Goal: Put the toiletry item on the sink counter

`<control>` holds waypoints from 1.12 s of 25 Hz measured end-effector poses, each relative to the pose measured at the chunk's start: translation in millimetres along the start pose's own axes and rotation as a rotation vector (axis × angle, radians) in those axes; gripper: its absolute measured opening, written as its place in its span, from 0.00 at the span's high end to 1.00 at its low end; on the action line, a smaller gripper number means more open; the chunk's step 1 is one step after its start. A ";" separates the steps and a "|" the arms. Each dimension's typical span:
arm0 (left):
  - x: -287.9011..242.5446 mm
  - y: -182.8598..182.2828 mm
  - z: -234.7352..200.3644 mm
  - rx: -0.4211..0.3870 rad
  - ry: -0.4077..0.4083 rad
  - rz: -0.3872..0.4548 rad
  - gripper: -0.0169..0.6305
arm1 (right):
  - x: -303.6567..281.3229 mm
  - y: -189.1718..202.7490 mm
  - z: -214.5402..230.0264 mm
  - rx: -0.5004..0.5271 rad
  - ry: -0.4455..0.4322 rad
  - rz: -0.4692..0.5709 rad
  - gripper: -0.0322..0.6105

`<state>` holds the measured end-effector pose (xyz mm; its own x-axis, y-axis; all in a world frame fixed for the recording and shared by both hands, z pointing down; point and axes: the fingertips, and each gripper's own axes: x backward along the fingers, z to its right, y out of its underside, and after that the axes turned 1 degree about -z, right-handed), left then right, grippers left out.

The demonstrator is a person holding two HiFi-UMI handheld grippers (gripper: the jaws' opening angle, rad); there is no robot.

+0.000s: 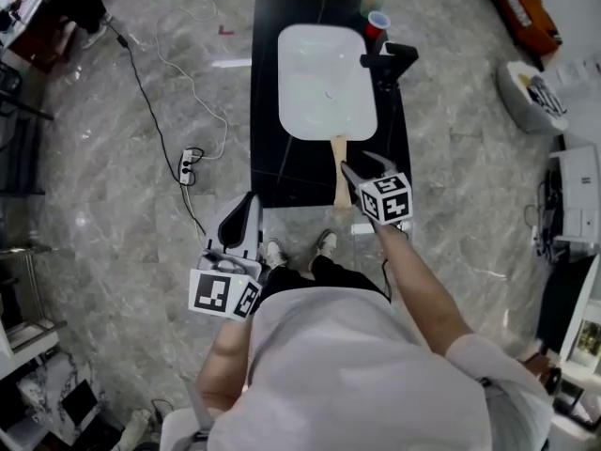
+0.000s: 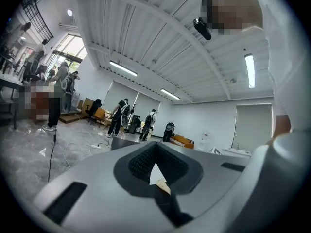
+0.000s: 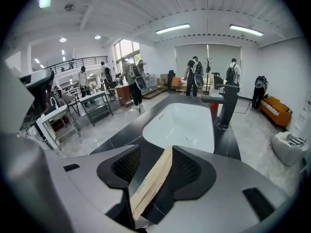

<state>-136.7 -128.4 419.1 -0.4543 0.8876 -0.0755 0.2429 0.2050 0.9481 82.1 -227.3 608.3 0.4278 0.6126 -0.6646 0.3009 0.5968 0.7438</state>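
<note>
- Grey marble floor (image 1: 122, 158) of a big open room; people stand far off by desks in both gripper views.
- Power strip (image 1: 188, 165) with a cable lies on the floor, at 9 o'clock from the counter's front edge.
- Left gripper (image 1: 248, 203) hangs low at 7 o'clock of the counter, off it, over the floor. In its own view the left gripper (image 2: 156, 165) has its jaws brought together at the tips, with nothing held.
- Shoes (image 1: 274, 252) stand on the floor just at 6 o'clock of the counter.
- Black counter (image 1: 268, 83) carries a white sink (image 1: 324, 83) in its far half.
- Box (image 1: 337, 172), long, flat and tan, is over the counter's near strip at 6 o'clock of the sink, its far end at the sink's rim. Whether it touches the counter I cannot tell.
- Right gripper (image 1: 349, 168) is clamped on the box from the 3 o'clock side. In its own view the box (image 3: 150, 181) runs tilted between the pads of the right gripper (image 3: 158, 165), pointing at the sink (image 3: 182, 123).
- Black faucet (image 1: 387, 62) stands at 3 o'clock of the sink.
- Red cup (image 1: 377, 22) sits at 1 o'clock of the sink, on the counter's far corner.
</note>
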 end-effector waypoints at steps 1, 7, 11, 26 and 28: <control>-0.5 -2.0 1.7 -0.006 0.009 0.002 0.97 | 5.1 -5.4 -2.0 0.002 -0.003 0.017 0.60; -3.1 -9.9 18.2 -0.040 0.057 0.009 0.97 | 38.5 -38.1 -4.3 -0.008 0.008 0.130 0.63; -5.6 -13.3 32.1 -0.054 0.090 0.015 0.97 | 72.6 -66.5 -5.9 0.020 0.029 0.241 0.76; -20.6 -8.1 70.8 -0.095 0.193 0.002 0.97 | 174.1 -116.5 -22.6 0.043 0.032 0.476 0.85; -22.7 -7.1 72.6 -0.096 0.199 -0.001 0.97 | 184.6 -125.5 -28.9 0.064 0.014 0.506 0.85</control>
<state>-65.8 -120.1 391.6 -0.6173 0.7864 -0.0231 0.1638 0.1572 0.9739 98.6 -174.1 390.2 0.5223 0.8238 -0.2201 0.1104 0.1906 0.9754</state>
